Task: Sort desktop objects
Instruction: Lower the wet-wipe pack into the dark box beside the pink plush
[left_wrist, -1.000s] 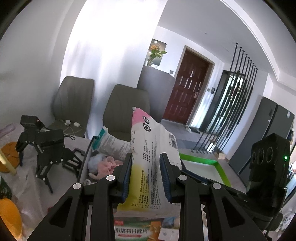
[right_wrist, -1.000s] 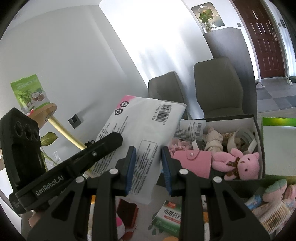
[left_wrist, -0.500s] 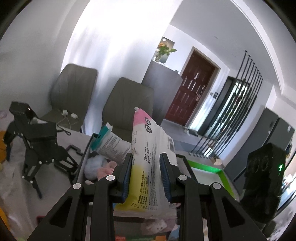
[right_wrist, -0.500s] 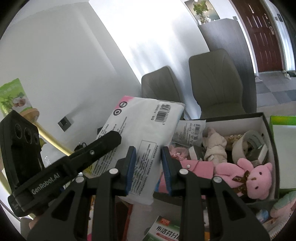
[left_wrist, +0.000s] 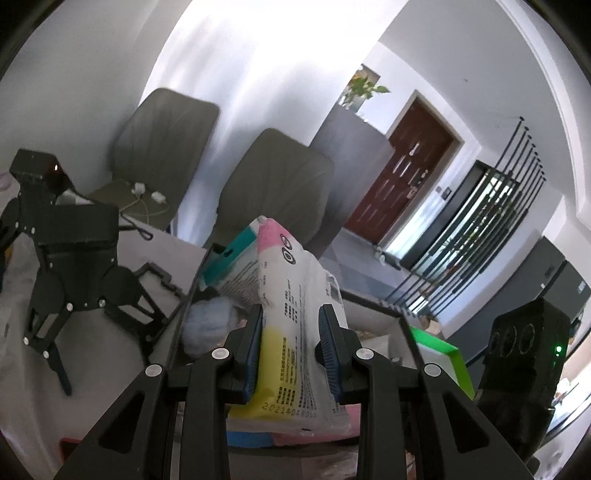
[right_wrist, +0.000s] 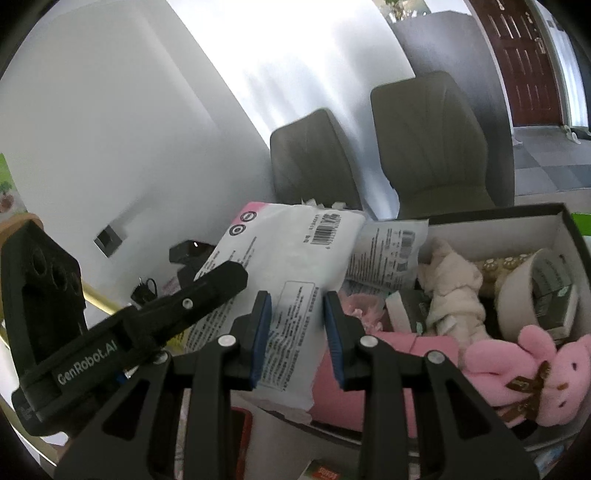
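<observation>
A white packet (left_wrist: 295, 332) with a pink top and a yellow band hangs upright between my left gripper's (left_wrist: 291, 314) pads, which are shut on it. In the right wrist view the same packet (right_wrist: 288, 258) lies flat and wide, its lower edge clamped by my right gripper (right_wrist: 296, 299). The left gripper's finger (right_wrist: 214, 284) grips the packet's left side there. The packet hangs over the left end of an open black box (right_wrist: 517, 236) with a white inside. The right gripper's black body (left_wrist: 524, 369) shows at the right.
The box holds a pink plush bear (right_wrist: 528, 369), a beige plush (right_wrist: 450, 291), a tape roll (right_wrist: 517, 288), a pink wallet (right_wrist: 424, 343) and a second printed packet (right_wrist: 388, 254). A black legged device (left_wrist: 70, 258) stands left. Two grey chairs (left_wrist: 280, 184) and a green-rimmed tray (left_wrist: 439, 343) lie beyond.
Both grippers have carried the packet forward and down towards the box. The box and chairs now look larger and closer, and the packet's end overlaps the box's left side.
</observation>
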